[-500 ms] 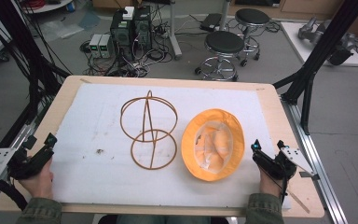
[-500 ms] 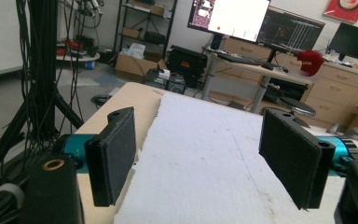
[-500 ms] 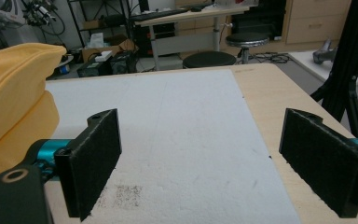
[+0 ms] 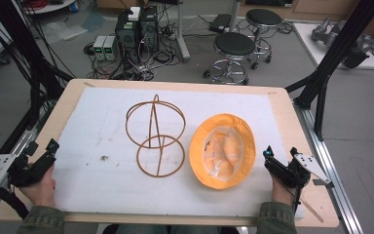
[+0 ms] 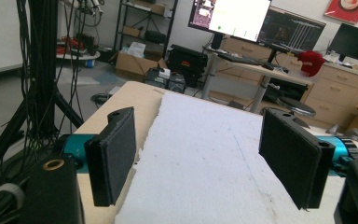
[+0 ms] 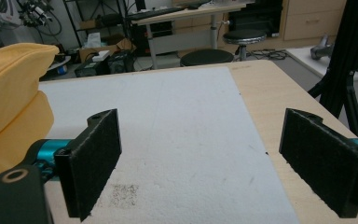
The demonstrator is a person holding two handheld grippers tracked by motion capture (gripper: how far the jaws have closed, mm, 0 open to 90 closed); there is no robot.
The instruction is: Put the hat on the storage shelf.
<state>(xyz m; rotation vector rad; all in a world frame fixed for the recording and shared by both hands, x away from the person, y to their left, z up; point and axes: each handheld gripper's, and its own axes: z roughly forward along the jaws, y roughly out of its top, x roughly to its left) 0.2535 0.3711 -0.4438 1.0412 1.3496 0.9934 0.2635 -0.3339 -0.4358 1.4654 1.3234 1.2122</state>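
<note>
A brown wire frame (image 4: 156,137) made of two rings and upright hoops stands in the middle of the white foam mat (image 4: 102,126). To its right an orange bucket hat (image 4: 222,152) lies upside down, brim up. My left gripper (image 4: 43,149) rests open at the mat's near left corner, well away from the frame. In the left gripper view my left gripper (image 5: 205,161) holds nothing, with bare mat (image 5: 200,135) ahead. My right gripper (image 4: 281,154) sits open just right of the hat. In the right gripper view my right gripper (image 6: 200,158) is empty, the hat (image 6: 9,93) at its left.
The wooden table (image 4: 280,105) borders the mat on all sides. Black frame struts (image 4: 336,53) rise at both table sides. Two stools (image 4: 233,48) and computer boxes (image 4: 136,29) with cables stand on the floor beyond the far edge.
</note>
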